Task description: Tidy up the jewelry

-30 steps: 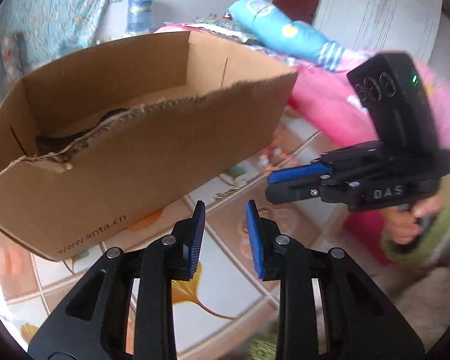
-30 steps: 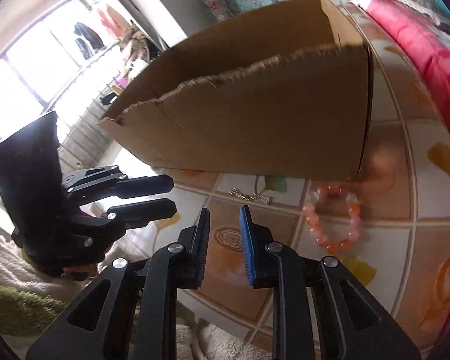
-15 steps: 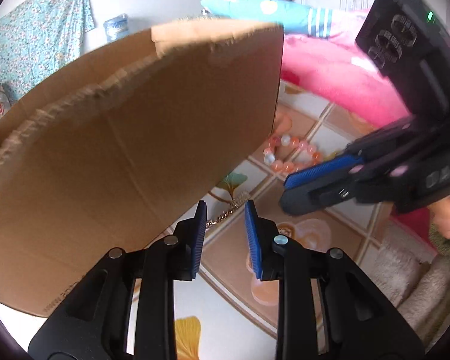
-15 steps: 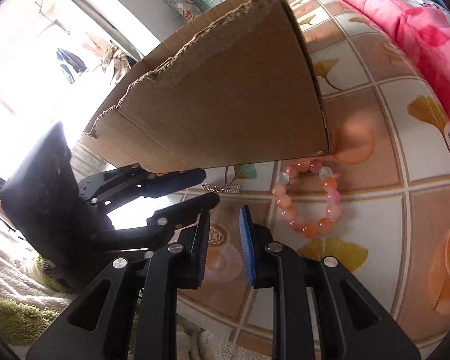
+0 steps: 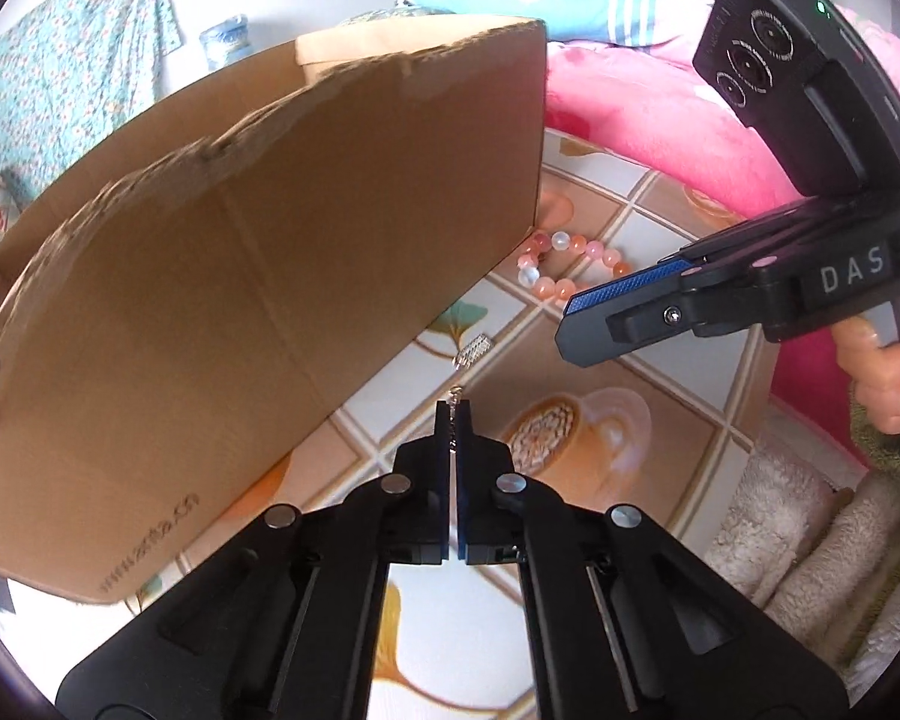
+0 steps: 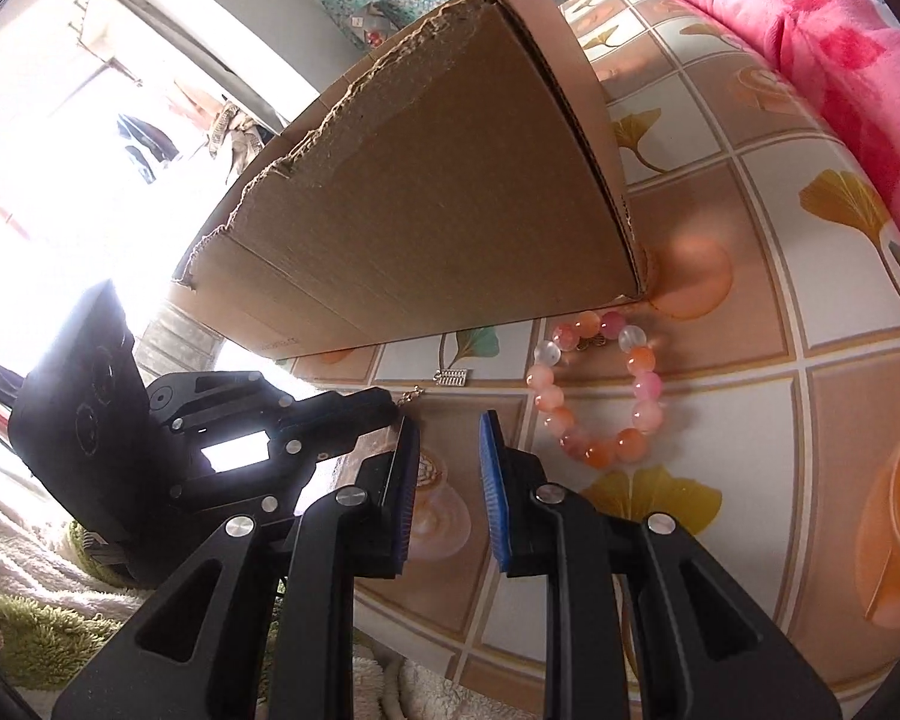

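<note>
on the tiled floor (image 6: 768,354) stands a big cardboard box (image 5: 258,276), its torn rim uppermost. a pink quilt (image 6: 810,54) lies along the far edge. just beside the box's corner rests a bead bracelet (image 6: 594,384), pink, orange and white. near the box wall lies a thin chain (image 5: 457,397) with a small silver charm (image 5: 473,352). the left gripper (image 5: 453,420) has its fingers pinched together on the chain's end. the right gripper (image 6: 448,441) hangs near the bracelet, fingers parted, holding nothing.
</note>
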{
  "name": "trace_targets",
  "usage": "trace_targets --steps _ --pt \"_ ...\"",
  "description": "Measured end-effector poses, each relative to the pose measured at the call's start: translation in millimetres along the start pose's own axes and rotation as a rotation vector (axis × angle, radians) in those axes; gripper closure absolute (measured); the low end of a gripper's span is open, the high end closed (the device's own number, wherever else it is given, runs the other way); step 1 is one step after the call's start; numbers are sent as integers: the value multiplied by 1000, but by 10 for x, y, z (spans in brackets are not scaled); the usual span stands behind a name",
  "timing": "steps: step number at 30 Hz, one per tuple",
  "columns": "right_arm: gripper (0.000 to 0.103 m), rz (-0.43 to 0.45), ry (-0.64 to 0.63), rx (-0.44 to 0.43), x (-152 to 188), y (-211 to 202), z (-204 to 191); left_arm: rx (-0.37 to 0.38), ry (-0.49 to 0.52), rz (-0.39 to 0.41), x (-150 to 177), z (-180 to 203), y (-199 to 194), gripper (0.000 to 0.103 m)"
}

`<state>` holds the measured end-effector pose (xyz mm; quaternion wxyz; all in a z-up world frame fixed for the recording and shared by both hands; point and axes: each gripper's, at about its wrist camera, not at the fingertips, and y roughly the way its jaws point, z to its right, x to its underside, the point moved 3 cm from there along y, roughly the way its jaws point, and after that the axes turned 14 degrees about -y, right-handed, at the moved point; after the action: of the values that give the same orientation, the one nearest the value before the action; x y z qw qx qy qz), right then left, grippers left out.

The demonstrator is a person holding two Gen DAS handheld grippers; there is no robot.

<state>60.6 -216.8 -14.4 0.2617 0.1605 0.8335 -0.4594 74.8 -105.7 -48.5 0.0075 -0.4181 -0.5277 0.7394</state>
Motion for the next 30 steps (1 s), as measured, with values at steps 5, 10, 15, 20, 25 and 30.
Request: trace_targets --steps 5,10,15,20,25,30 --pt "82 -3 -21 6 -59 64 -83 3 -71 11 68 -138 -112 103" --pt "82 -24 -116 74 -137 151 -256 -17 -121 13 138 -269 -174 103" --pt "72 -48 -178 112 -188 251 -412 -18 -156 22 179 -335 -234 103" --pt "71 -62 -199 148 -233 286 -472 34 -197 33 179 -349 -285 100" --pt "70 -71 -164 176 -278 338 -444 43 -188 17 160 -260 -187 91" --pt "70 -73 -154 190 -278 329 -436 36 -154 18 147 -142 -99 91"
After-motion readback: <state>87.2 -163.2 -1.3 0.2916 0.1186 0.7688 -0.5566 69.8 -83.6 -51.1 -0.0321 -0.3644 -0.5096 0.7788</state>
